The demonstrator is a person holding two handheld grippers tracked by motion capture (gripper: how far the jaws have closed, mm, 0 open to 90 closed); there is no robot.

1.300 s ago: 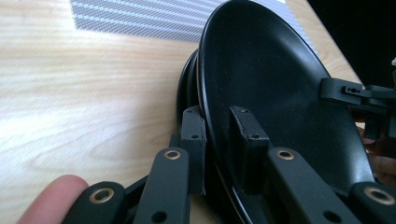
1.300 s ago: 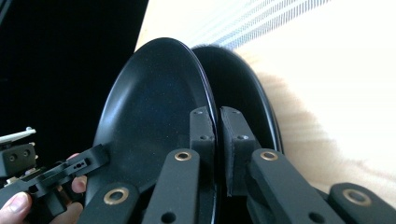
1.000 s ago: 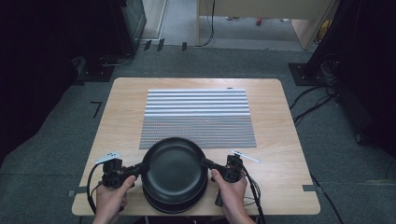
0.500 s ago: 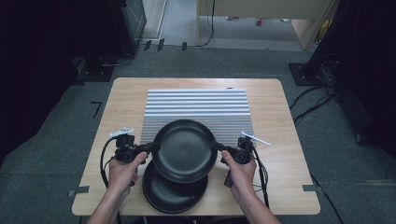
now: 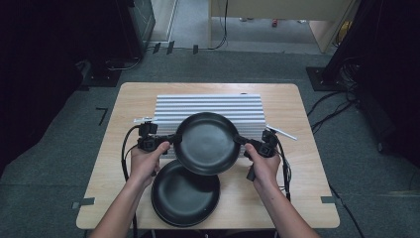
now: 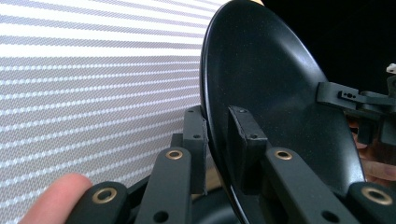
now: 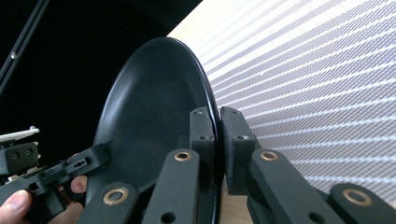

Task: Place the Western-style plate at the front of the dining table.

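Black plate [image 5: 207, 143], round, shallow and matte with a smooth raised rim, is held level between the two grippers above a striped grey mat [image 5: 208, 106]. The left gripper [image 5: 174, 140] clamps its left rim, the right gripper [image 5: 241, 141] its right rim, one pad above and one below. A second black plate [image 5: 185, 196] lies on the table [image 5: 297, 188] below, nearer the person.
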